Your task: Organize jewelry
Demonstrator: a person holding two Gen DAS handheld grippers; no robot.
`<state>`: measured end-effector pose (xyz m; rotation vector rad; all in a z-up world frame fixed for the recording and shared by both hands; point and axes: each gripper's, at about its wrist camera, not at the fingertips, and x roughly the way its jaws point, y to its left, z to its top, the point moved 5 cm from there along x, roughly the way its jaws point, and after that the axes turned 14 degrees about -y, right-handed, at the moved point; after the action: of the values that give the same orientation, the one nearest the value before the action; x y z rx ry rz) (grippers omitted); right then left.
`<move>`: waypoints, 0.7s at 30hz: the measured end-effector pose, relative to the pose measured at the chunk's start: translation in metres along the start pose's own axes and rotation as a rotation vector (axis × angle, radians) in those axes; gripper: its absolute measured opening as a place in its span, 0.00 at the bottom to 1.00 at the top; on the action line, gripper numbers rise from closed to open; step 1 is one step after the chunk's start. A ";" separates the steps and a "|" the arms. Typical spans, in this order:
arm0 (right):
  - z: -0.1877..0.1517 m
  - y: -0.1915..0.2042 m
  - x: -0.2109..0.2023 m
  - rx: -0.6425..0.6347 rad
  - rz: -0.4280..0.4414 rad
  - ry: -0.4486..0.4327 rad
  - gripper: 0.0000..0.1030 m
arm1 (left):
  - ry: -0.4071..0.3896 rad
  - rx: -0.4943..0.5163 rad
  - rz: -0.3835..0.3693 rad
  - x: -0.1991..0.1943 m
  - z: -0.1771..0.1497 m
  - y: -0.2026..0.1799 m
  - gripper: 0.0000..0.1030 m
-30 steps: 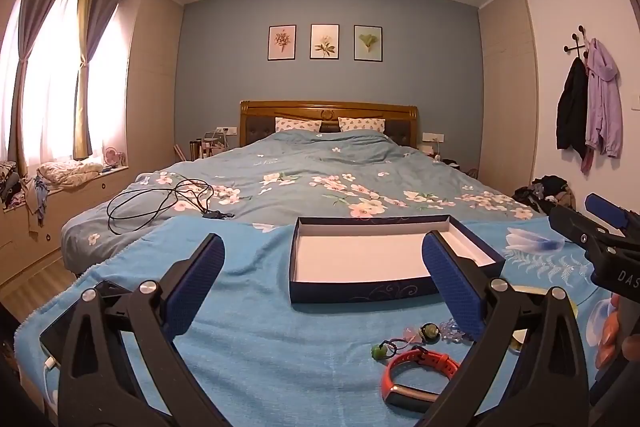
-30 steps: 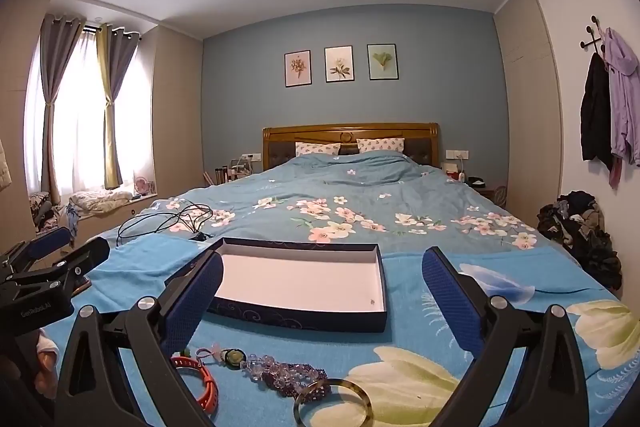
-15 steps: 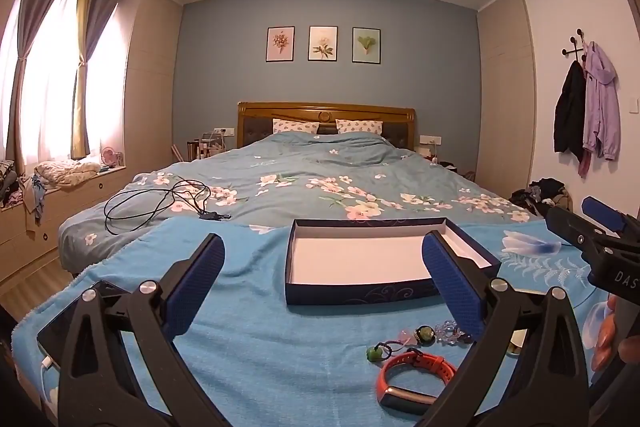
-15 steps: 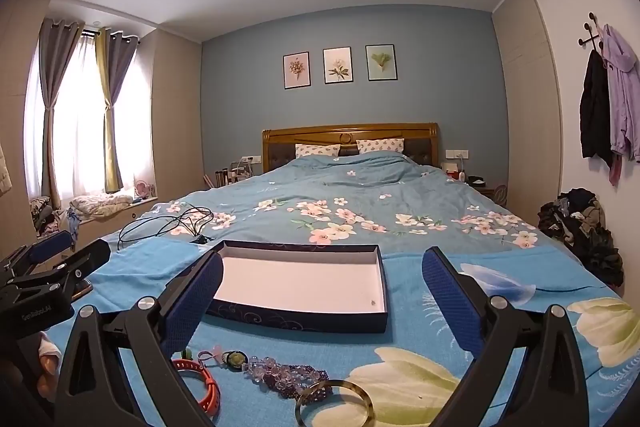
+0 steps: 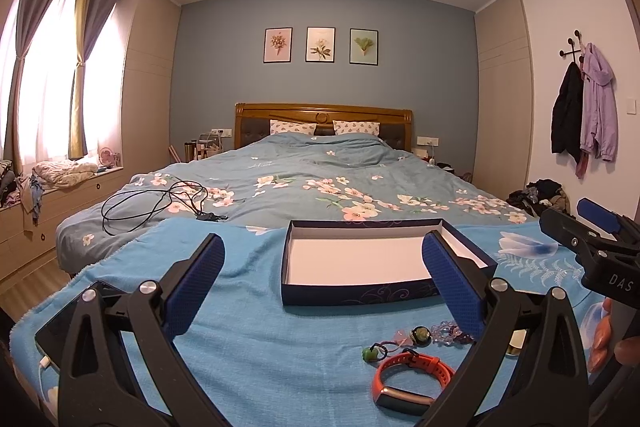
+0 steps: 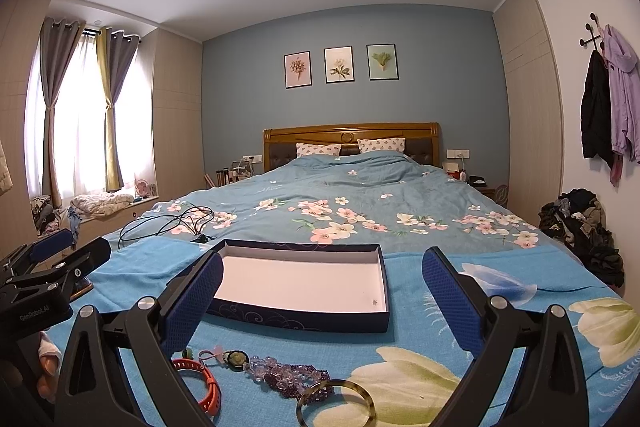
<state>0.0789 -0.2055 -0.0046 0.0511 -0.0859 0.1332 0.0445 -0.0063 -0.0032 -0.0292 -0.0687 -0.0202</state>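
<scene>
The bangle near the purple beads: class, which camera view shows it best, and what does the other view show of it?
The right wrist view. There the bangle lies as a nearly whole ring on the blue blanket, beside the purple beads. In the left wrist view the hand-held gripper's finger hides it almost entirely.

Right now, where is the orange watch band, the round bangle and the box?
orange watch band (image 5: 414,373), left wrist view, on its curved strap.
round bangle (image 6: 336,405), right wrist view, on its near rim.
box (image 6: 304,319), right wrist view, on its dark front wall.
</scene>
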 end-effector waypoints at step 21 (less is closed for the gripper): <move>0.000 0.000 -0.001 0.000 -0.001 -0.004 0.93 | -0.004 0.004 -0.009 0.001 0.001 -0.005 0.94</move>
<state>0.0774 -0.2057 -0.0046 0.0516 -0.0898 0.1326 0.0454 -0.0113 -0.0017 -0.0247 -0.0726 -0.0289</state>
